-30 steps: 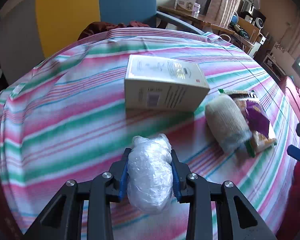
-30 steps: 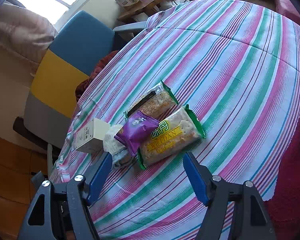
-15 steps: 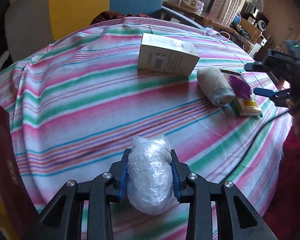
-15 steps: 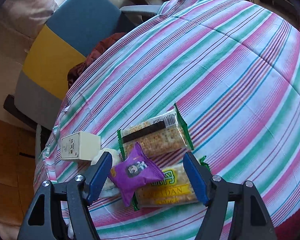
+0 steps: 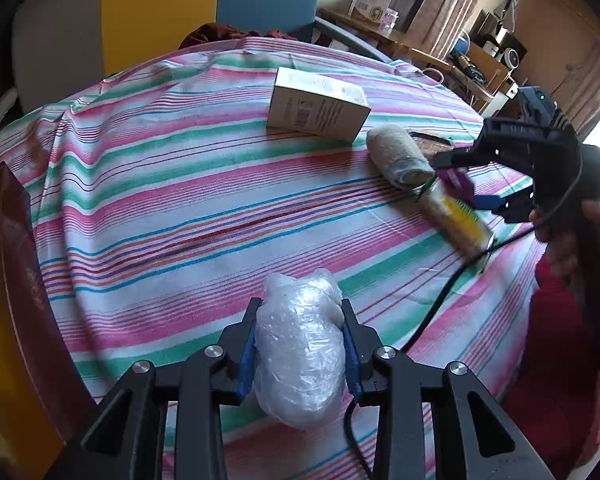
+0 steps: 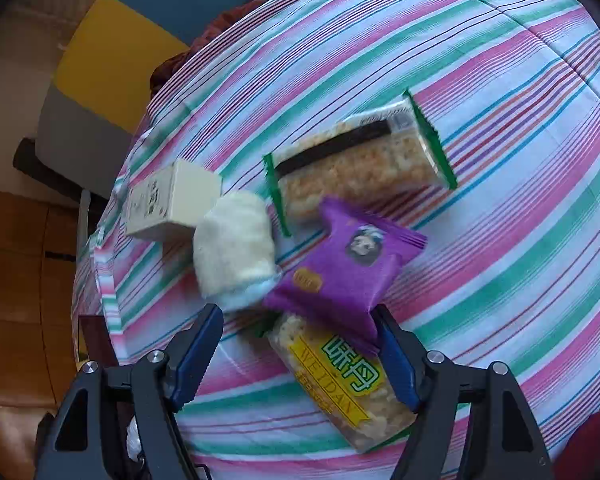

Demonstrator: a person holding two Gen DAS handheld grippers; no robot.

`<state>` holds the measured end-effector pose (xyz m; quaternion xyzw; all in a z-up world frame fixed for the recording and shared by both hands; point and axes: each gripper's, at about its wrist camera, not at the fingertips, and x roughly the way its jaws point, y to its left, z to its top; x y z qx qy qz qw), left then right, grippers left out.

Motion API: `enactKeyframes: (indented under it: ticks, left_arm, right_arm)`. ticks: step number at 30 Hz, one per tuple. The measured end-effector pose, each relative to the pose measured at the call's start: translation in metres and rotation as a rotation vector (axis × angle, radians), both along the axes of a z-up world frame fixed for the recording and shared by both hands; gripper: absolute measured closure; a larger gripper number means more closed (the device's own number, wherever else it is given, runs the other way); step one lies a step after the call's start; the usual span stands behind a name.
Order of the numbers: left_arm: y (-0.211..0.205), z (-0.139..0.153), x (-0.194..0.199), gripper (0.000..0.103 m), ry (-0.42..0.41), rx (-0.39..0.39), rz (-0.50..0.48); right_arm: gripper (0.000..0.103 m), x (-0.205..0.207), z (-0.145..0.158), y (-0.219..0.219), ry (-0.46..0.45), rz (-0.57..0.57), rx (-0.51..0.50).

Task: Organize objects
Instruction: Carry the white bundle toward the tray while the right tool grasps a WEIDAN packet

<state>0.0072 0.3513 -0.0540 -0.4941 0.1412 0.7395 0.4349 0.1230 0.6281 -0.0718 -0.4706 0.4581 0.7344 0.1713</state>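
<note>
Much of the right wrist view was smeared by motion, so the print on the small cream box (image 6: 172, 204) could not be read, and only the letters "WEIDAN" showed on the yellow-labelled snack pack (image 6: 340, 380). That pack lay partly under the purple packet (image 6: 340, 272), its upper end hidden. In the left wrist view the far snack pack was almost wholly hidden behind the rolled towel (image 5: 400, 156), and a person's hand (image 5: 572, 232) was cut off at the frame edge.

The left gripper (image 5: 300, 344) pinched a crinkled clear plastic bundle (image 5: 300, 352), lumpy and oval, held above the near edge of the table. The right gripper (image 6: 296, 352) had its blue pads spread wide over the purple packet and the yellow-labelled pack; one pad sat close against the packet's corner, though a firm grip could not be made out. The towel looked soft, fuzzy and cylindrical, just beside the box. A second clear snack pack (image 6: 360, 164) with green sawtooth ends showed puffed grains inside.

A striped tablecloth (image 5: 160, 200) in pink, green and white covered the round table. Behind stood a blue, yellow and grey chair (image 5: 180, 8), a cluttered wooden shelf and curtains
</note>
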Motion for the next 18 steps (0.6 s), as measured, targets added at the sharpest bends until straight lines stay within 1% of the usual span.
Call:
enactKeyframes:
  ticks: [3, 5, 9, 11, 12, 13, 15, 18]
  left_arm:
    - [-0.009, 0.008, 0.004, 0.067, 0.009, 0.021, -0.003]
    - [-0.016, 0.014, 0.007, 0.067, 0.017, 0.036, -0.003]
    - [-0.032, 0.026, 0.010, 0.067, 0.037, 0.065, 0.003]
    - [-0.040, 0.031, 0.010, 0.067, 0.044, 0.077, 0.011]
    - [-0.044, 0.033, 0.010, 0.067, 0.048, 0.084, 0.017]
    - [-0.048, 0.035, 0.010, 0.067, 0.051, 0.089, 0.023]
    - [-0.058, 0.039, 0.010, 0.067, 0.055, 0.100, 0.038]
    - [-0.076, 0.044, 0.008, 0.067, 0.063, 0.110, 0.069]
  right_arm:
    - [0.027, -0.001, 0.001, -0.022, -0.038, 0.076, 0.029]
    - [0.027, -0.005, 0.001, -0.036, -0.095, 0.117, 0.095]
    - [0.027, -0.012, 0.000, -0.057, -0.171, 0.174, 0.196]
    - [0.035, -0.016, 0.000, -0.067, -0.232, 0.204, 0.276]
    - [0.043, -0.017, -0.001, -0.071, -0.261, 0.215, 0.318]
    - [0.048, -0.018, -0.001, -0.075, -0.279, 0.225, 0.349]
    - [0.056, -0.017, 0.000, -0.078, -0.298, 0.226, 0.378]
    - [0.056, -0.016, -0.001, -0.079, -0.302, 0.225, 0.388]
